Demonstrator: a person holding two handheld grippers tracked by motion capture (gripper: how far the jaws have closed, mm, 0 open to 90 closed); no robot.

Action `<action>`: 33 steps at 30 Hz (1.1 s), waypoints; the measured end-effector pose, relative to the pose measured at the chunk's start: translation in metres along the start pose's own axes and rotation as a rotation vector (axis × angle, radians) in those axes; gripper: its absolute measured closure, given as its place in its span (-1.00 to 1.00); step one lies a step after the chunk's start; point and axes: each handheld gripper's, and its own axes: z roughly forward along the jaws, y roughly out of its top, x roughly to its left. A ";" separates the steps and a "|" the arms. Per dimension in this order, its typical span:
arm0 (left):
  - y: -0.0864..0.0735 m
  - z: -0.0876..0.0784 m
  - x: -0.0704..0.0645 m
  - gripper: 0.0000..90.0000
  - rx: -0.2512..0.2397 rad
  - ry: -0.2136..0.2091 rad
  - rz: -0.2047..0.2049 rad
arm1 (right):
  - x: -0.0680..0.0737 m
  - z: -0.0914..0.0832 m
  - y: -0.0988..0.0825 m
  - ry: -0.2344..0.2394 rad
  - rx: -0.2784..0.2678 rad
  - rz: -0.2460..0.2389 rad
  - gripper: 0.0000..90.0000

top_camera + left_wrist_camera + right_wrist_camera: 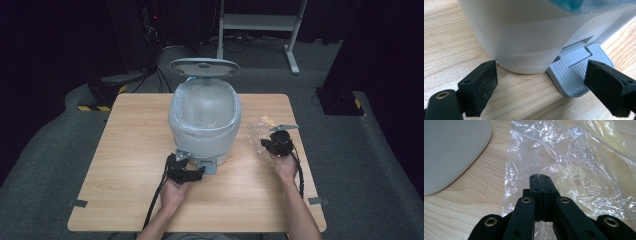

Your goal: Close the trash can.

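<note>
Lying flat on the table [125, 165] at about three o'clock from the bin [205, 131]: a clear plastic bag [260, 131], crinkled and see-through, showing the wood grain beneath. Stretching its long axis away from the person, from the near edge out toward twelve o'clock in the right gripper view, with the far end spreading wider toward one o'clock. Carrying no readable print, brand or label anywhere on the film [574, 165].

Pinching the bag's near edge: the right claw [540, 177], jaws pressed together with a thin fold of film caught between them. Sitting at roughly four o'clock from the bin in the high view [272, 142], pointing toward ten o'clock, with the hand behind it.

Standing in the middle of the table, lid [204, 66] tipped up at the twelve o'clock side: the white pedal bin, lined with a pale liner [231, 125] folded over its rim. Running its oval long axis from six to twelve o'clock. Facing the person at six o'clock: the grey ribbed pedal [574, 75], low at the base. Showing no writing on the white wall [524, 37].

Hovering at the bin's foot at about seven o'clock: the left claw [541, 87], jaws spread wide and holding nothing, one pad just beside the bin's base, the other over the pedal's right edge; contact with the pedal impossible to tell.
</note>
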 end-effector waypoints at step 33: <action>0.000 0.000 0.000 -0.74 -0.002 0.000 -0.002 | 0.013 -0.072 0.007 0.143 -0.192 0.006 1.00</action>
